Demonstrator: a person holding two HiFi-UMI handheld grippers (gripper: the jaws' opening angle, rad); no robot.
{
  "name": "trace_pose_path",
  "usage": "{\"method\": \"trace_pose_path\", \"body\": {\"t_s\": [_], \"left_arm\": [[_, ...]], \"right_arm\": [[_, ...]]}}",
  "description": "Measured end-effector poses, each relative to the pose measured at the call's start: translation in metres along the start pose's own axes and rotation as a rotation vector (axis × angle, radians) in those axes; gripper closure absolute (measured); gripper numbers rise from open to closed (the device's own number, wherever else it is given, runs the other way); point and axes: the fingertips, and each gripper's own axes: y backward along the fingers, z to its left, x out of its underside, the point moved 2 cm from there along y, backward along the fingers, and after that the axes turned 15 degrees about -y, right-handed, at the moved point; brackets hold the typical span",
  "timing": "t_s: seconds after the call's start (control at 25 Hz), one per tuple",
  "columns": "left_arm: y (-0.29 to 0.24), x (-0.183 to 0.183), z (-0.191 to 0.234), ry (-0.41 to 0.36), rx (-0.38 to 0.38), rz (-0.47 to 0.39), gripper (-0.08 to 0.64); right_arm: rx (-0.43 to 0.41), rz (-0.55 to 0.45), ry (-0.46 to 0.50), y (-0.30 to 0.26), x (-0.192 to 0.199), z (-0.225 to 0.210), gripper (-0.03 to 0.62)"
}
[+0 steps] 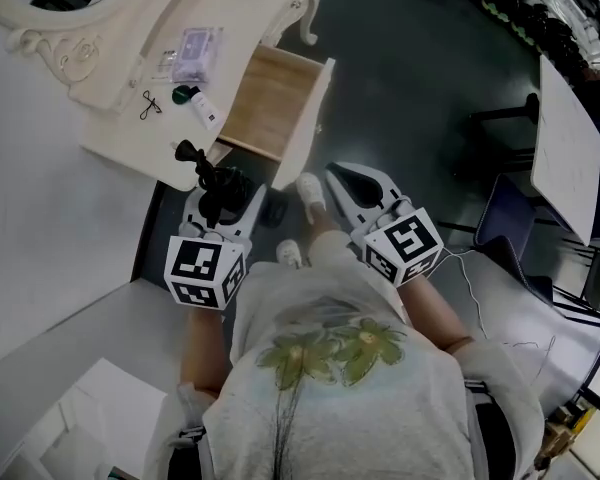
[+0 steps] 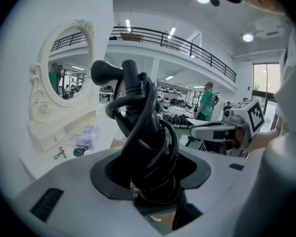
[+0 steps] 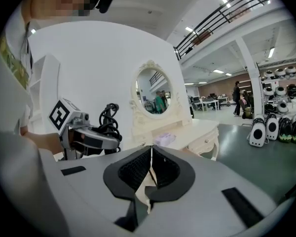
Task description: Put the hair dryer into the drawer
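A black hair dryer with its cord wound round the handle stands upright between the jaws of my left gripper, which is shut on it. In the left gripper view the hair dryer fills the middle, gripped low down at the left gripper. The wooden drawer of the cream dressing table stands pulled out, just beyond the dryer. My right gripper hovers to the right of the drawer's front, shut with nothing in it; in its own view the right gripper has both pads touching.
On the tabletop lie a purple packet, small scissors and a green-capped bottle. An oval mirror stands at the table's back. A dark chair and a white desk are at the right.
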Motion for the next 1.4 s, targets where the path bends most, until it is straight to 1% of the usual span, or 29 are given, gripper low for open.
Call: {"method": "trace_pose_path", "body": {"t_s": [0.24, 0.48, 0.68, 0.8, 1.0, 1.12, 1.4], "left_arm": [[-0.037, -0.004, 0.026, 0.012, -0.019, 0.052, 0.344], [-0.069, -0.009, 0.048, 0.001, -0.043, 0.095, 0.344], [-0.096, -0.010, 0.058, -0.011, -0.056, 0.151, 0.344], [-0.111, -0.010, 0.062, -0.019, -0.062, 0.170, 0.344], [-0.137, -0.007, 0.070, 0.006, -0.074, 0.190, 0.344], [-0.151, -0.004, 0.075, 0.007, -0.087, 0.212, 0.344], [-0.173, 0.004, 0.083, 0.033, -0.103, 0.246, 0.344]], "right_arm": [[-0.049, 0.027, -0.015, -0.041, -0.021, -0.030, 0.569], [-0.089, 0.043, -0.019, -0.074, -0.041, -0.053, 0.569], [-0.125, 0.060, -0.032, -0.093, -0.052, -0.070, 0.569], [-0.146, 0.074, -0.048, -0.102, -0.057, -0.081, 0.569], [-0.165, 0.100, -0.052, -0.115, -0.064, -0.102, 0.569], [-0.179, 0.121, -0.055, -0.124, -0.065, -0.112, 0.569], [-0.203, 0.159, -0.061, -0.144, -0.065, -0.129, 0.569]]}}
